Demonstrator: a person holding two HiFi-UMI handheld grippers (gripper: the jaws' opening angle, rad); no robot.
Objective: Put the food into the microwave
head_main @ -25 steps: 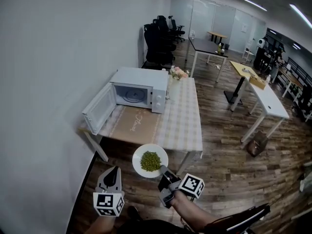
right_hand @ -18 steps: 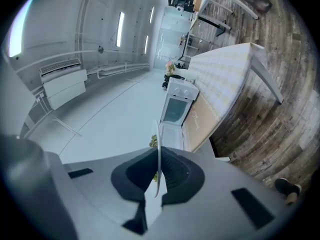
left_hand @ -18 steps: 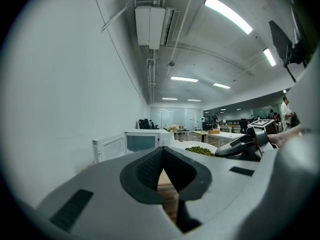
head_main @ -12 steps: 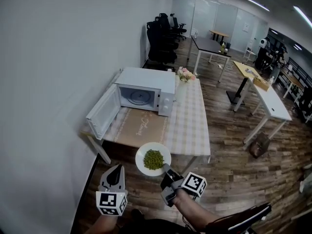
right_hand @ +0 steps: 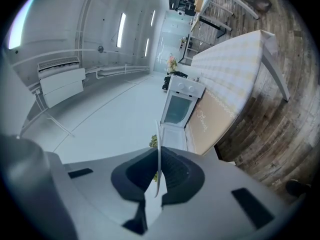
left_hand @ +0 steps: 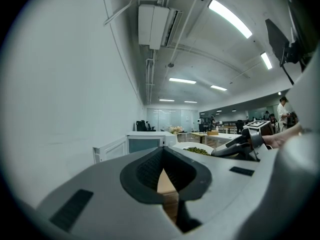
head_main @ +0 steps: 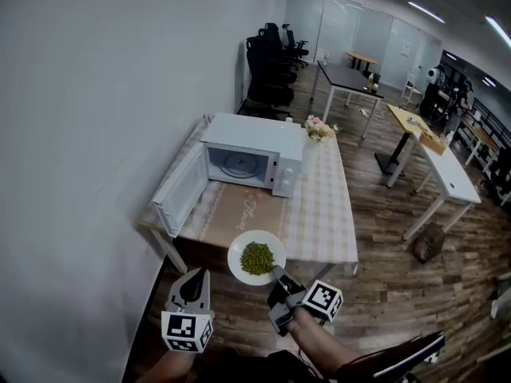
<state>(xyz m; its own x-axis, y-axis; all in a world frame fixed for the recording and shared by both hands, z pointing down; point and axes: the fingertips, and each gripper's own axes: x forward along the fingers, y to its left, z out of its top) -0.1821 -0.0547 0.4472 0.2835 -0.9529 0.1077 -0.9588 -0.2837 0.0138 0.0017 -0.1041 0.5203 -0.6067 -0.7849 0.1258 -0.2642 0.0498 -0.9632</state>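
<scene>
While plate rim (head_main: pixel 237 258) pinched, microwave door (head_main: pixel 180 191) open.

White boxy microwave (head_main: pixel 254 140) at far left corner of worktop (head_main: pixel 323 214); vase of flowers (head_main: pixel 318 128) just right; round white plate (head_main: pixel 237 254) by near edge.

— Our left claw (head_main: pixel 193 276)?
— Jaws together, nothing between them, pointing ahead, nearly level.
— And our right claw (head_main: pixel 276 272)?
— Just beside it, pinching the plate (head_main: pixel 238 248) by its rim, our forearm (head_main: pixel 323 348) behind.
</scene>
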